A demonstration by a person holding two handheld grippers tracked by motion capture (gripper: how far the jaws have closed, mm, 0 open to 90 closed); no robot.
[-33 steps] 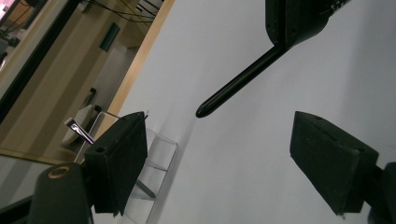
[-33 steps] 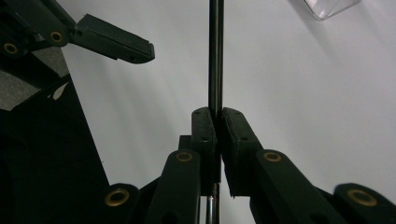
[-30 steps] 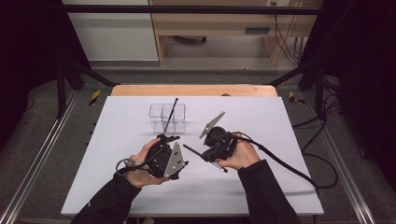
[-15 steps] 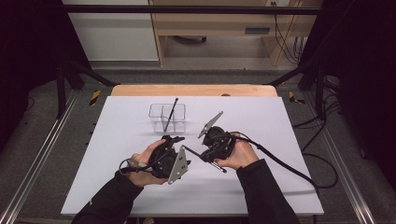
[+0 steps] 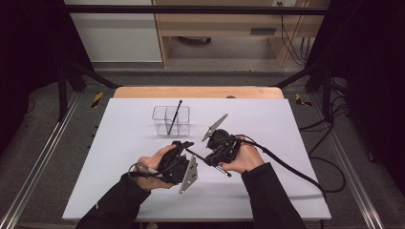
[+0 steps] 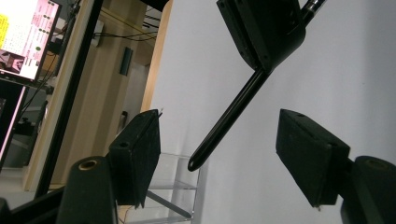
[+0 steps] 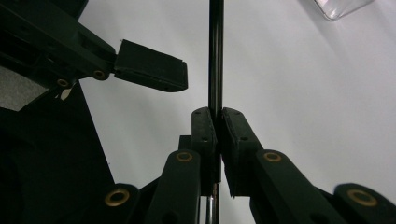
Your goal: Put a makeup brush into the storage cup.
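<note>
The right gripper [image 7: 217,122] clamps a black pen [image 7: 215,56] near the table's middle. The pen's free end points between the spread jaws of the left gripper [image 6: 224,156], just beside it.

desk [image 5: 119,181]: white top, wooden far edge | clear two-compartment box [image 5: 177,121]: far centre of desk | second black pen [image 5: 174,117]: leaning upright in box | monitor [image 6: 28,39]: lit, off desk
</note>
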